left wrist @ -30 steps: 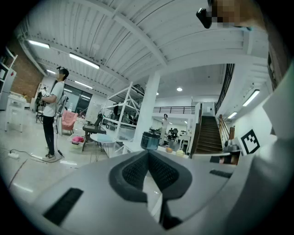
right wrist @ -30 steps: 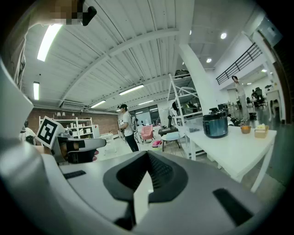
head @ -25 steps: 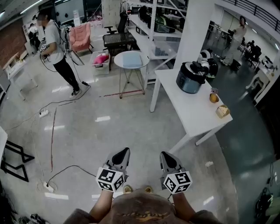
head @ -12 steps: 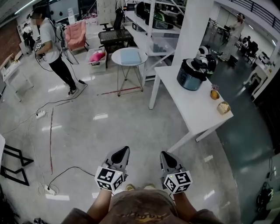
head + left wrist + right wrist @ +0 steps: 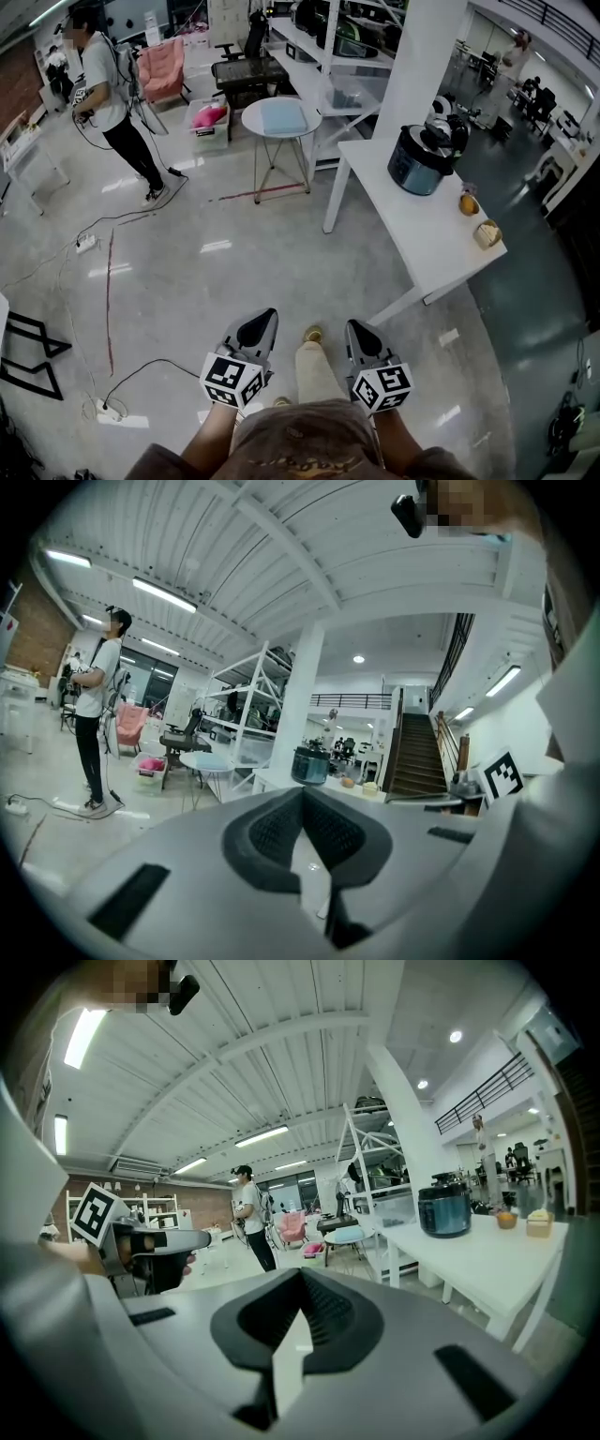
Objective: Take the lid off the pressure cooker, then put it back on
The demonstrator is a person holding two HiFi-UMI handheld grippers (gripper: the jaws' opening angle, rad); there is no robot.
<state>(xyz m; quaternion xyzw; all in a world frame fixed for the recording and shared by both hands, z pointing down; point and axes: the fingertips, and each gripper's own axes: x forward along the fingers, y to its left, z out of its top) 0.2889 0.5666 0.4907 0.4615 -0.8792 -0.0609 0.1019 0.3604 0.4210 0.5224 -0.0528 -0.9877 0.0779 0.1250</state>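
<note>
- Currently both grippers are held low in front of the wearer, side by side over the bare floor (image 5: 225, 272) in the head view, well apart from the white table (image 5: 422, 239).
- Left gripper (image 5: 265, 319): jaws closed tip to tip, nothing between them. The left gripper view confirms the pads (image 5: 272, 829) meet along one line.
- Right gripper (image 5: 354, 326): jaws likewise closed and empty. In the right gripper view the pads (image 5: 328, 1312) touch at the tip.
- Pressure cooker (image 5: 419, 161): stands upright on the far end of the white table, close to the white column (image 5: 417, 66).
- Lid (image 5: 429, 137): seated on top of the pressure cooker; neither gripper touches it.
- Other items on the table: an orange round thing (image 5: 468, 203) and a small tan container (image 5: 487, 233), both nearer the wearer than the cooker and apart from it.
- Wearer's leg (image 5: 314, 370) shows between the two grippers.
- Background: a second person (image 5: 98, 84) stands at upper left; a round side table (image 5: 281, 117) and a pink chair (image 5: 161, 73) stand beyond the floor area.
- Floor: a black cable (image 5: 150, 361) runs to a power strip (image 5: 105, 405) at lower left.
</note>
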